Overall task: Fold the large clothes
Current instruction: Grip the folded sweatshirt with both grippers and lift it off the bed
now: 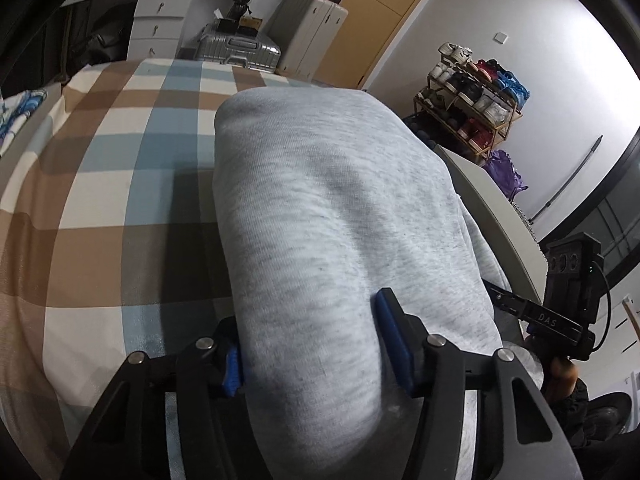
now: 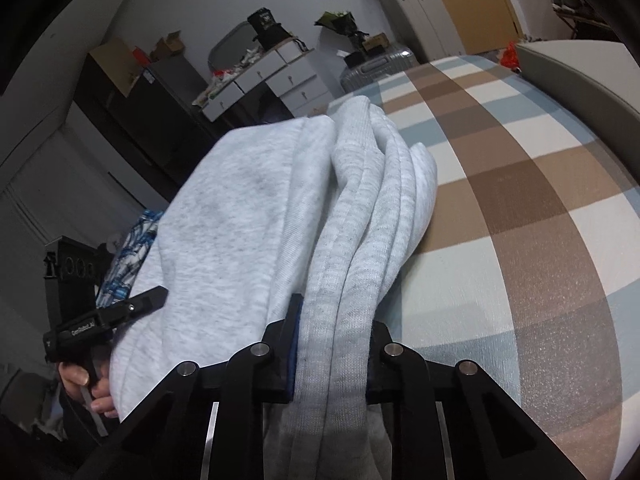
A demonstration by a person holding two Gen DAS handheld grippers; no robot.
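Bedroom clutter rings my view: white drawers (image 1: 158, 20), a silver suitcase (image 1: 240, 50) and a shoe rack (image 1: 472, 100) behind a bed (image 1: 100, 200) spread with a brown, blue and cream checked cover. I judge the folding to be far along: the grey sweatshirt (image 1: 340, 240) is already a thick, compact bundle, its stacked folded edges showing as parallel layers in the right wrist view. It lies on the near right part of the bed, its near end gathered between my two tools. Its long axis runs from me toward the far end of the bed, and the rounded far end points at the suitcases. My left gripper (image 1: 316, 344) straddles the bundle's near end, blue pads bearing on either flank of the cloth. My right gripper (image 2: 332, 344) is pinched tight on the layered edges. What remains, I think, is at most one last fold or simply squaring the bundle and setting it down.
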